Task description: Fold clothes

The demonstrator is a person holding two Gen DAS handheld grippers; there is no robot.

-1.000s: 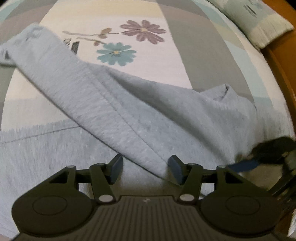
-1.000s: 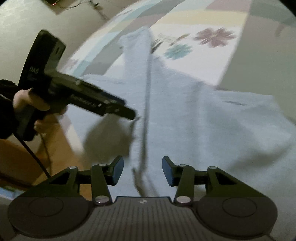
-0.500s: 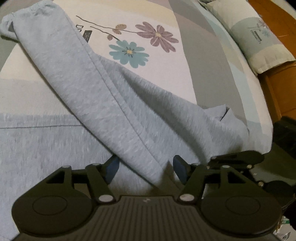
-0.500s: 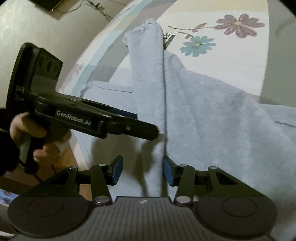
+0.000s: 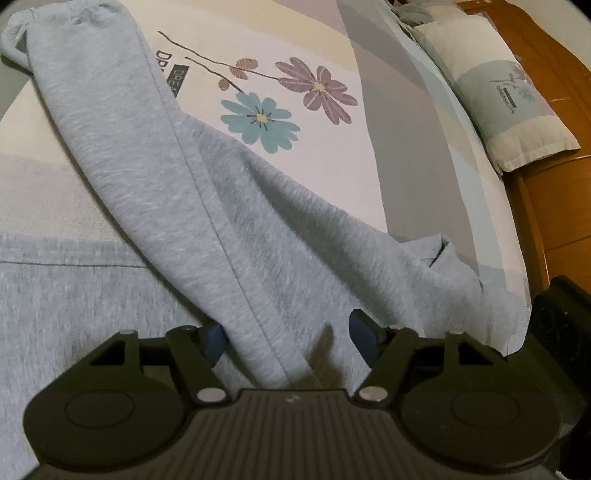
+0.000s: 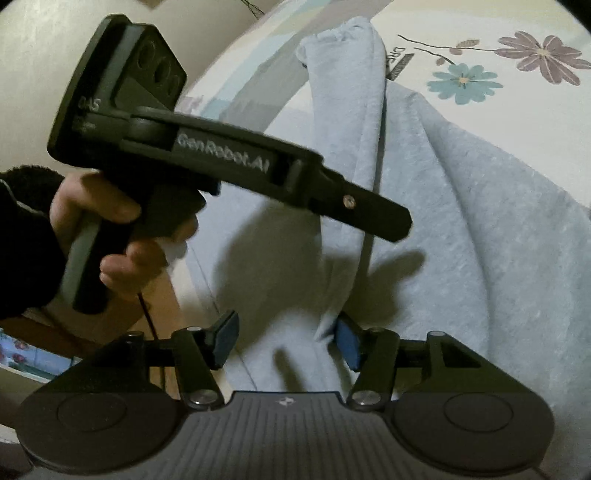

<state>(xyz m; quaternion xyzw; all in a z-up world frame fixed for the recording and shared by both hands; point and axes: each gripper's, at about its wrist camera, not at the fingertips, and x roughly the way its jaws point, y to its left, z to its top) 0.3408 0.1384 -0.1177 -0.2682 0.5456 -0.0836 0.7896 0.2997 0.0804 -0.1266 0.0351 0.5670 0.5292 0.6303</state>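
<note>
A light grey fleece garment [image 5: 229, 229] lies spread on the bed. One long sleeve-like part [image 5: 122, 140] is folded diagonally over it, with its cuff [image 5: 48, 26] at the far left. My left gripper [image 5: 288, 334] is open, low over the near end of that folded part, and the cloth runs between its fingers. The right wrist view shows the garment [image 6: 480, 221] again. My right gripper [image 6: 286, 336] is open just above its near edge, holding nothing. A hand [image 6: 107, 229] holds the left gripper's black body [image 6: 236, 162] over the cloth.
The bedsheet [image 5: 258, 74] has printed flowers [image 5: 258, 122] and grey stripes. A pillow [image 5: 509, 96] lies at the far right by the wooden bed frame [image 5: 554, 206]. A dark object [image 5: 561, 325] sits at the right edge. A pale wall [image 6: 55, 48] lies beyond the bed's left side.
The folded part has settled flat and still on the garment. The left gripper has swung further right over the cloth in the right view. Both grippers have stayed open.
</note>
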